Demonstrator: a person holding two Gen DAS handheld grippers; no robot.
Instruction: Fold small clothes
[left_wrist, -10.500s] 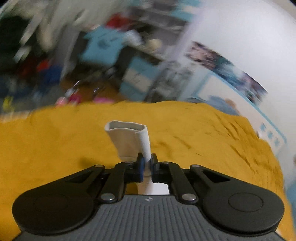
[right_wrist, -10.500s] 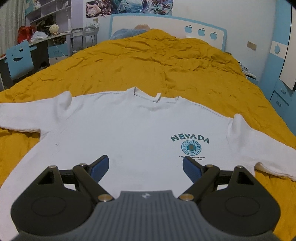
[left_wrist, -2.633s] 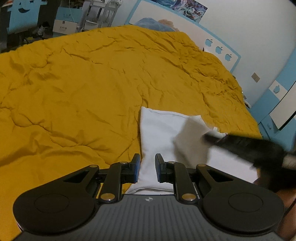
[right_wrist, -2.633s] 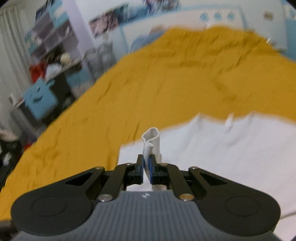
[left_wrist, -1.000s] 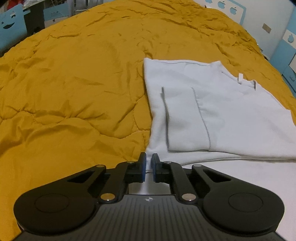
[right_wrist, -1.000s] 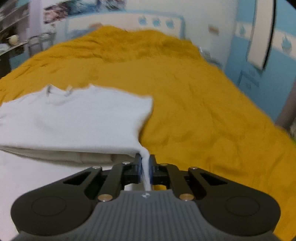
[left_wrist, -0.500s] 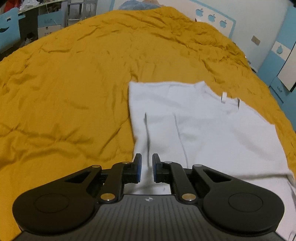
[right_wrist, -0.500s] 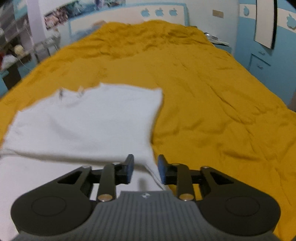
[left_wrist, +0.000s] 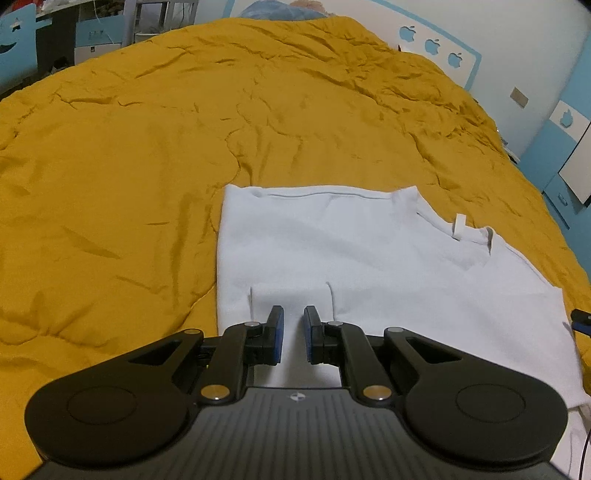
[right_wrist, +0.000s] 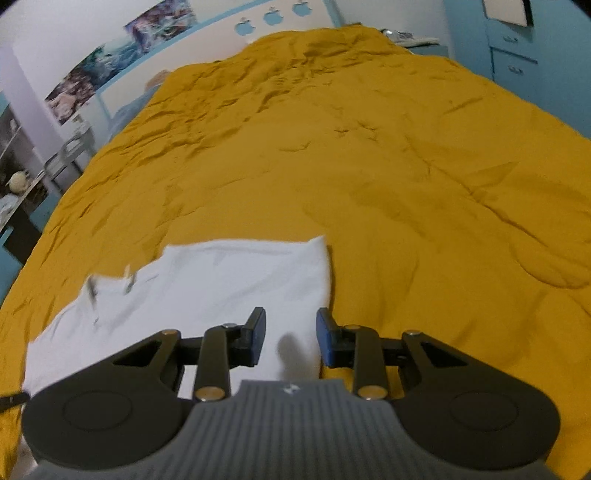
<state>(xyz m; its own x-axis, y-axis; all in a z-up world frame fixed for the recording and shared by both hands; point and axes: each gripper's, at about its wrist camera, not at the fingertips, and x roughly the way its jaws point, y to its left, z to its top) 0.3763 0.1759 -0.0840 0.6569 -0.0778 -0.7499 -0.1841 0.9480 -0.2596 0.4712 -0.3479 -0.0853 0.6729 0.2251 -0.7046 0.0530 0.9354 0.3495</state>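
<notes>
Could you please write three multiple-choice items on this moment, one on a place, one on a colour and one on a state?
1. Where does the white shirt lie?
A. On the bedspread
B. On a chair
C. On the floor

2. What colour is the bedspread?
A. Blue
B. Mustard yellow
C. Grey

3. How do the two grippers stand?
A. Both shut on cloth
B. Left shut, right open
C. Both open, holding nothing

Answers:
1. A: the shirt rests flat on the bedspread, with yellow cloth showing past its far and side edges in both views.
2. B: the cover is mustard yellow all over.
3. C: a gap shows between the blue pads of the left gripper and a wider one at the right gripper, and no cloth is pinched in either.
</notes>
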